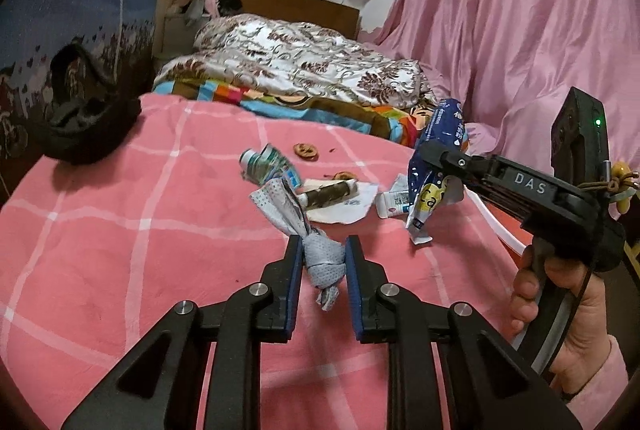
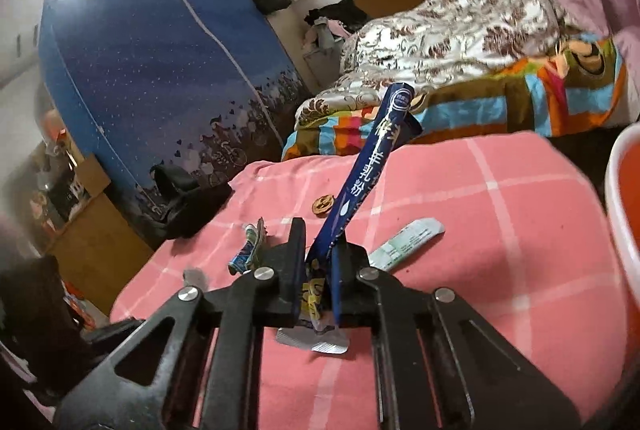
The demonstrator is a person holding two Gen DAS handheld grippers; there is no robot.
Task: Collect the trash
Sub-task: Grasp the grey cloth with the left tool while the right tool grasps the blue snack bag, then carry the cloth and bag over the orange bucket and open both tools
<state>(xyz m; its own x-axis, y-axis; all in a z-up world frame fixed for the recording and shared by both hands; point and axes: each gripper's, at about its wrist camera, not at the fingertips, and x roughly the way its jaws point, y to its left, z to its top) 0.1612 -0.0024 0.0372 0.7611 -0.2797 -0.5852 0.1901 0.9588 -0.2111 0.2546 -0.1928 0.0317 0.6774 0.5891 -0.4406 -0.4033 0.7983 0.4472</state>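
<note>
On the pink checked bedspread (image 1: 120, 230) my left gripper (image 1: 324, 256) is shut on a twisted grey wipe (image 1: 320, 262), its blue pads pressing both sides of the knot. Beyond it lie a crushed green-white packet (image 1: 268, 165), a brown roll (image 1: 328, 191) on white paper, a small white tube (image 1: 394, 205) and round brown snack pieces (image 1: 306, 151). My right gripper (image 2: 320, 242), seen also as the right gripper (image 1: 430, 149) held by a hand, is shut on a blue sachet (image 2: 360, 169) that sticks upward. A green-white sachet (image 2: 406, 242) lies just right of it.
A red bin with a white rim (image 2: 612, 189) stands at the bed's right edge. A black bag (image 1: 80, 109) sits at the left edge against a blue fabric wardrobe (image 2: 160, 69). Folded quilts (image 1: 300, 65) pile up behind the trash; pink curtain (image 1: 520, 9) hangs on the right.
</note>
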